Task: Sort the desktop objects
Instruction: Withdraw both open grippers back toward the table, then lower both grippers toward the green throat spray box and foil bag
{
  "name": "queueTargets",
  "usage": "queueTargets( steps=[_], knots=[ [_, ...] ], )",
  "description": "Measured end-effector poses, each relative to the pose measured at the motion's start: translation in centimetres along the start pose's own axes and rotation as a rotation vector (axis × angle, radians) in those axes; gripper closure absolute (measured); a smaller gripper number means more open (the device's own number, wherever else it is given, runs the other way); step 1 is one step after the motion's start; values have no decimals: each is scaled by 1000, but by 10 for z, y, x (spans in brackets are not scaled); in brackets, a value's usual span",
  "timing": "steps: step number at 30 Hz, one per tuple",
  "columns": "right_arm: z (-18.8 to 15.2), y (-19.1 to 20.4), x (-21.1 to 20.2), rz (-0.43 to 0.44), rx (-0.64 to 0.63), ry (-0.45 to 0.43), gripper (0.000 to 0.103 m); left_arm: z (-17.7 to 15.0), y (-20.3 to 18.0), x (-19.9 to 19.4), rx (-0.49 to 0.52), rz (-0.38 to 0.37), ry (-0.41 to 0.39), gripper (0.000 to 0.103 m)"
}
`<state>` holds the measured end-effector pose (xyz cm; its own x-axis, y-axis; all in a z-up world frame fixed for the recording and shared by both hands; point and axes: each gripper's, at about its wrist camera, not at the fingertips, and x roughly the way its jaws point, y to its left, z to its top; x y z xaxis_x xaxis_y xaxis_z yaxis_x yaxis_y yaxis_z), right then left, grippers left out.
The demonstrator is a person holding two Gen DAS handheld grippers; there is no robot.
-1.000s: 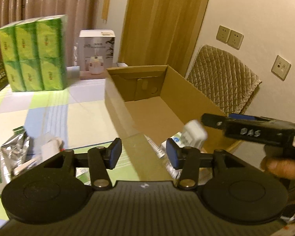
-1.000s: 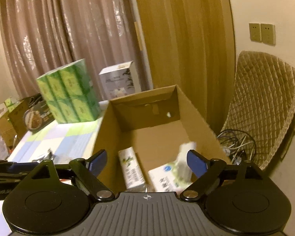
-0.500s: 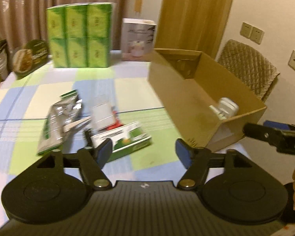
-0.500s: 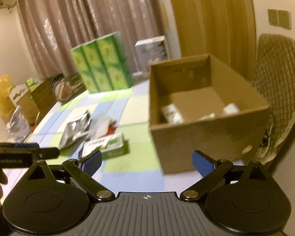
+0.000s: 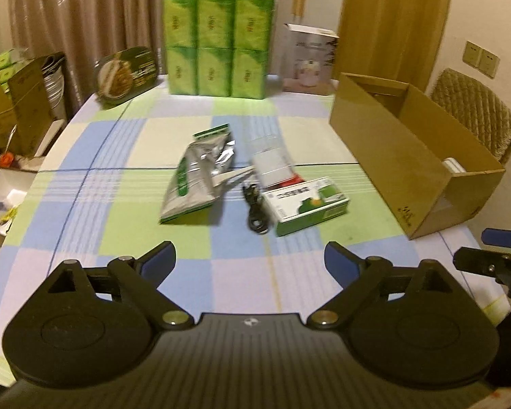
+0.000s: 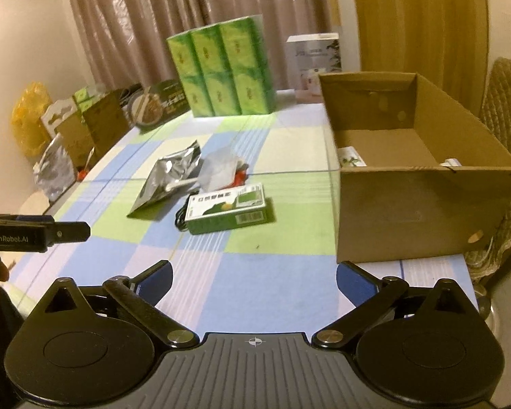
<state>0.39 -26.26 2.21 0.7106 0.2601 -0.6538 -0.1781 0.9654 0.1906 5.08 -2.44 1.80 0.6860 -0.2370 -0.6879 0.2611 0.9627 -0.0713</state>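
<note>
My left gripper hovers over the near part of the checked tablecloth, jaws opening, nothing between them. My right gripper is beside it, jaws also opening and empty. In the middle of the table lie a silver foil pouch, a clear packet with something red in it, a black cable and a green-and-white box. At the right stands an open cardboard box holding a white item and a small carton.
A green tissue multipack, a white product box and a dark oval food pack line the far edge. A quilted chair stands behind the cardboard box. Cartons and bags sit beyond the table's left edge.
Both grippers have drawn back from over the cardboard box toward the table's near edge and their jaws have spread wider. A white item seen falling a second ago now lies in the box.
</note>
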Motion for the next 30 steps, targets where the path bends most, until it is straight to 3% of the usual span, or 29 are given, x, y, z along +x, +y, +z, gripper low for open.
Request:
queueTargets(
  steps=[8,13,20,25,30],
  knots=[
    [1,7,10,16,-61,35,2,-8,12,2,-12,1,22,9],
    [9,13,19,24,-183,54,2,-10,12,8,12,-12,32,9],
    [39,34,45,81,-535,89,2,-4,10,25,121,-48,56,9],
    [59,47,71,135,-804,111,2,6,4,46,292,-82,79,10],
    [67,61,106,199,-1079,188,2,18,2,71,446,-146,95,11]
  ],
)
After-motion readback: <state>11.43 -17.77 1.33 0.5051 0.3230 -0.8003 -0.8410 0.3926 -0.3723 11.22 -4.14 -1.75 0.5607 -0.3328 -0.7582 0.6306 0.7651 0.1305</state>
